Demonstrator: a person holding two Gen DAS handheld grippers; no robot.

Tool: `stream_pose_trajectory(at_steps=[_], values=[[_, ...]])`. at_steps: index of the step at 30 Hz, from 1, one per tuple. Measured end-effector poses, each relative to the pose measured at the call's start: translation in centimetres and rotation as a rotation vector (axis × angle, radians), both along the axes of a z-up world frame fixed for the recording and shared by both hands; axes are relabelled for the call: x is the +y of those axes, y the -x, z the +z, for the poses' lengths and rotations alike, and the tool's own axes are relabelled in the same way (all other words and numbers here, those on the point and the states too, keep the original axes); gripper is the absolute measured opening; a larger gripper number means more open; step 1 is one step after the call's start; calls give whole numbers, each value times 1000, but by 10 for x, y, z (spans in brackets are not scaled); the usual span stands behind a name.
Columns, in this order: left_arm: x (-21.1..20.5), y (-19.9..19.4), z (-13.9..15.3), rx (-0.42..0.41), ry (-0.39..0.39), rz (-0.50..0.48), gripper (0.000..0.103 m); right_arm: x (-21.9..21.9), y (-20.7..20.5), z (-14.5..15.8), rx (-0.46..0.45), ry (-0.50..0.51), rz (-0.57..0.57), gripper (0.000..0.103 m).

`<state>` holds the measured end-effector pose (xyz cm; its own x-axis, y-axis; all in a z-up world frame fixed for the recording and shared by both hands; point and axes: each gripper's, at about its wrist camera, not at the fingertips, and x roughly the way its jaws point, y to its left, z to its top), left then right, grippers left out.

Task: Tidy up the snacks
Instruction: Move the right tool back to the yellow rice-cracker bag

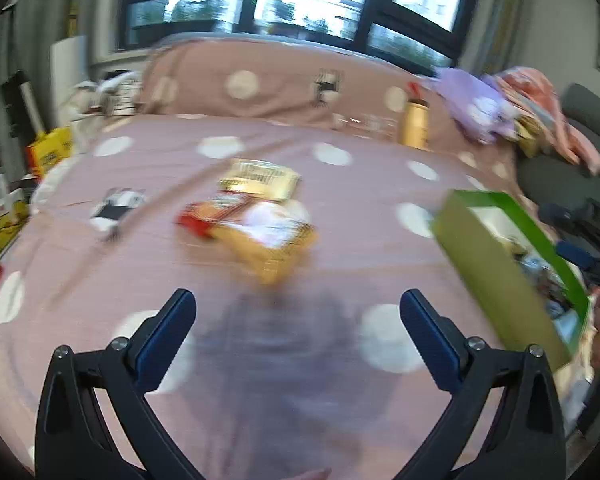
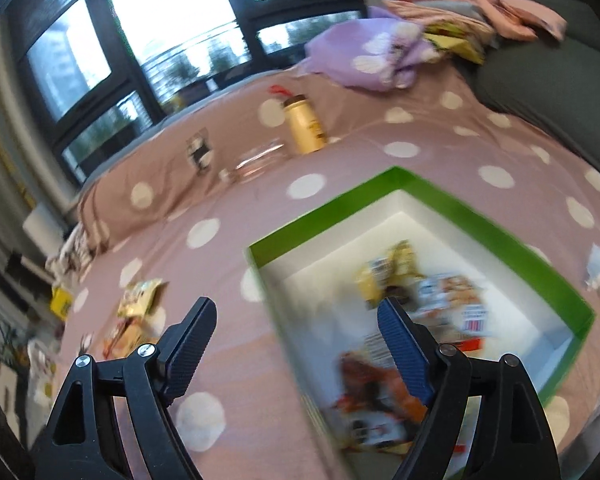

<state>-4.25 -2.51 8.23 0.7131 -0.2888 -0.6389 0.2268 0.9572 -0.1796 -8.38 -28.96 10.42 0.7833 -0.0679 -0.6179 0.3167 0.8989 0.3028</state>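
Snack packets lie loose in the middle of the pink polka-dot bedspread: a gold one farther off and a red-and-yellow one touching it on the near side. The left gripper hangs above the bedspread just short of them, jaws spread wide and empty. To its right sits a green box with a white interior, several blurred packets already inside. The right gripper hovers over the box's near-left wall, likewise released, nothing between its fingers. A yellow bottle stands upright near the pillow.
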Motion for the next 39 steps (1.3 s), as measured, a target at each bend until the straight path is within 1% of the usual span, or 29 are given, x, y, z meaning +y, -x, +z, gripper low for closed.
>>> stream_pose_trajectory(at_steps=[2,4,7,11,13,14,17,19,21,23,26,28,31,33,34,35,37,39], values=[[14,-4,-5,7,5,39,102,18,-8,-3,8,18,53,83],[26,-11,-12,37,17,73,102,35,-15,-7,23,29,113,83],[40,-22,-18,74,3,116,102,64,-30,-17,64,39,223,83],[54,-28,-19,106,11,140,102,104,-58,-29,134,60,357,83],[61,-30,-21,142,34,147,102,124,-73,-34,172,89,416,83],[64,-31,-22,167,49,142,102,137,-84,-38,196,106,463,83],[71,-33,-23,202,73,145,102,163,-110,-47,254,114,551,83],[76,-34,-23,214,91,157,102,176,-127,-51,290,137,568,83],[81,-36,-24,241,140,154,101,187,-146,-55,305,138,585,83],[85,-38,-25,264,179,146,101,195,-160,-62,340,140,610,83],[88,-39,-24,271,172,155,101,206,-175,-73,394,181,623,83],[90,-40,-24,275,170,161,101,212,-180,-79,401,191,656,83],[93,-43,-27,299,188,166,101,211,-183,-81,391,173,675,83],[92,-42,-28,312,185,158,101,209,-183,-85,388,140,674,83],[91,-42,-28,313,182,151,101,208,-182,-87,387,137,673,76],[90,-41,-28,313,181,147,101,208,-178,-86,375,155,674,69],[91,-40,-29,314,179,150,101,207,-173,-84,367,161,674,59],[90,-40,-30,318,174,152,101,201,-167,-82,376,124,646,58]])
